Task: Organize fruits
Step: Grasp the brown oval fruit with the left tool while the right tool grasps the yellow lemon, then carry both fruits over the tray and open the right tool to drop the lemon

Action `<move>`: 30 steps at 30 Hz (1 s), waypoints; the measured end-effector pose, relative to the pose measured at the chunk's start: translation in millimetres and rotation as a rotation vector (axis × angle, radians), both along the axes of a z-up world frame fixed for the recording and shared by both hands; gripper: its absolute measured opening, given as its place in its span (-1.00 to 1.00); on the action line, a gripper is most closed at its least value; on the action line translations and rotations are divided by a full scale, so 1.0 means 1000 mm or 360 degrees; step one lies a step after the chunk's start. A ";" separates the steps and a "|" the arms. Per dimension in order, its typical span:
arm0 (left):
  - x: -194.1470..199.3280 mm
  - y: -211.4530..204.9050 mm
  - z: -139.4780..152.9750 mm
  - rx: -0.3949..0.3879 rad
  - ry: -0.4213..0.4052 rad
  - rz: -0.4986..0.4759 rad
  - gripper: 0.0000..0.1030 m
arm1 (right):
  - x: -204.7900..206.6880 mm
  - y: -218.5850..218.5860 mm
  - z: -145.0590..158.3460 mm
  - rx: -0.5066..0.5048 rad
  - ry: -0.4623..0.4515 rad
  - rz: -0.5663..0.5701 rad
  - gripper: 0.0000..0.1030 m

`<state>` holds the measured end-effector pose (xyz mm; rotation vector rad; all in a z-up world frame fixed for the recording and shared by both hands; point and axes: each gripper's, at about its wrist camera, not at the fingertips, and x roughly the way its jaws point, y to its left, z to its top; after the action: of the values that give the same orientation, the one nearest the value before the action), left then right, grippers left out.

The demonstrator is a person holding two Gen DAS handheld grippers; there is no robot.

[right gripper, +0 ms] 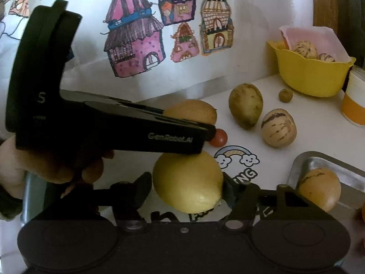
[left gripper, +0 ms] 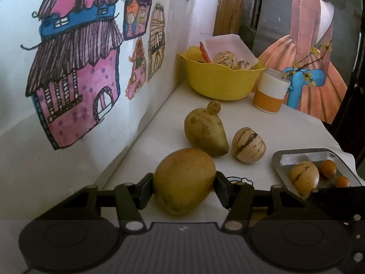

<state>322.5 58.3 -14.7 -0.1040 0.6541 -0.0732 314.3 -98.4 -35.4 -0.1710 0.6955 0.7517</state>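
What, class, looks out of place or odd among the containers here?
The yellow bowl by the wall holds a white tub, tilted on its rim, with striped fruit inside and a red tool poking out beside it. Nothing looks spilled or damaged.

House drawings [left gripper: 75, 73] on wall — orange-white cup [left gripper: 270, 91], dress painting [left gripper: 319, 52] behind.

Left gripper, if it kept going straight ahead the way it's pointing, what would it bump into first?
The left gripper is shut on a mango. Straight ahead, the mango would probably meet the second, greener mango first, though depth is hard to judge.
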 end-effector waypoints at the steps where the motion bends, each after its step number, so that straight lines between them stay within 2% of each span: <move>1: -0.001 0.000 0.000 -0.0008 0.0004 0.0005 0.17 | 0.000 -0.001 0.000 0.0012 0.0008 -0.0006 0.19; 6: -0.009 0.003 0.002 -0.0024 0.0025 0.0057 0.17 | -0.004 -0.005 0.000 0.0057 0.0022 -0.0039 0.18; 9: -0.017 0.000 0.004 0.0024 0.0041 0.0077 0.17 | -0.012 -0.006 0.000 0.0049 0.0009 -0.0029 0.17; 14: -0.031 0.000 0.012 -0.0021 0.0041 0.0090 0.16 | -0.025 -0.014 0.007 0.0097 0.0000 -0.0031 0.17; 18: -0.043 -0.007 0.020 0.0021 0.0024 0.0070 0.16 | -0.039 -0.022 0.012 0.0112 -0.0022 -0.0055 0.17; 25: -0.062 -0.020 0.027 -0.0045 0.0040 0.0051 0.16 | -0.065 -0.052 0.020 0.0164 -0.0027 -0.0138 0.17; 30: -0.068 -0.042 0.036 -0.0060 0.0003 0.0000 0.16 | -0.086 -0.088 0.030 0.0228 -0.0058 -0.0235 0.17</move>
<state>254.3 16.6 21.8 -0.1404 0.6545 -0.0857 228.3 -186.3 -5.2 -0.0027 0.6101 0.6525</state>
